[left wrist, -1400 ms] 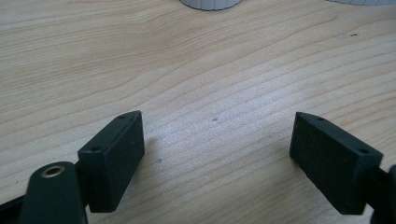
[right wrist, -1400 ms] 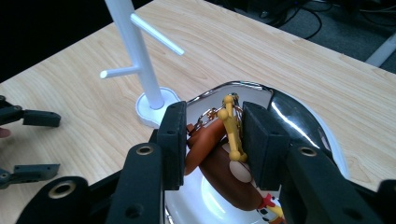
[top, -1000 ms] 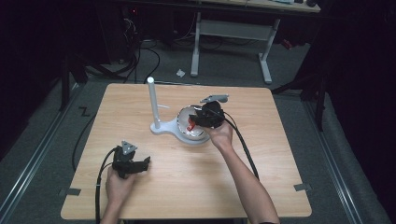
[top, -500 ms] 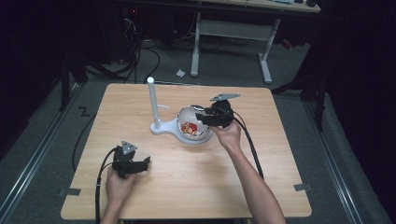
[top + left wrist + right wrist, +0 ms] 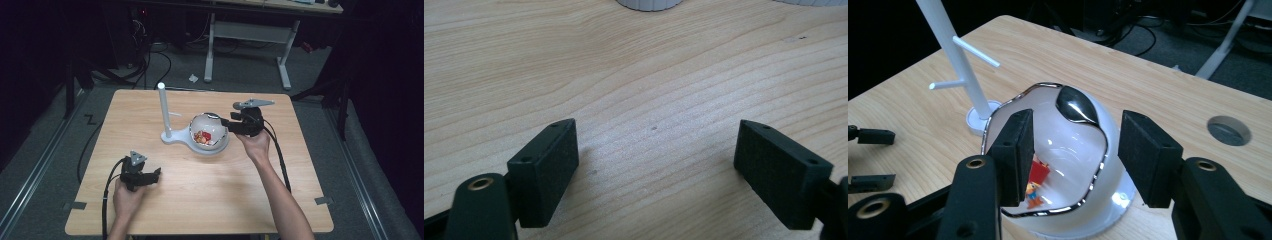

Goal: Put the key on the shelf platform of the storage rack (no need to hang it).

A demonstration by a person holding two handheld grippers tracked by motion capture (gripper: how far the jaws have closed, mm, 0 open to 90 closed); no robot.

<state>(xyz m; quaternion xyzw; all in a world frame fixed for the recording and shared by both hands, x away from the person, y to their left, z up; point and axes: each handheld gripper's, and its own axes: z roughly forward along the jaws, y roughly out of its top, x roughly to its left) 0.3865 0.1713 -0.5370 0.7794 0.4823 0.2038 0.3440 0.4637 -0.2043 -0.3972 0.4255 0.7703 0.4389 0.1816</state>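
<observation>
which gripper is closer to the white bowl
Right. The right gripper sits at the white bowl's rim, jaws open either side of it. The left gripper rests far off near the table's front edge.

Right tongs (image 5: 224, 125) jaws just parted, left tongs (image 5: 156, 173) open, low.

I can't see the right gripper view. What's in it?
The right gripper hangs open just above a white bowl with a wavy silver rim and small red pieces inside. Behind it stands a white peg stand on a wooden table.
</observation>
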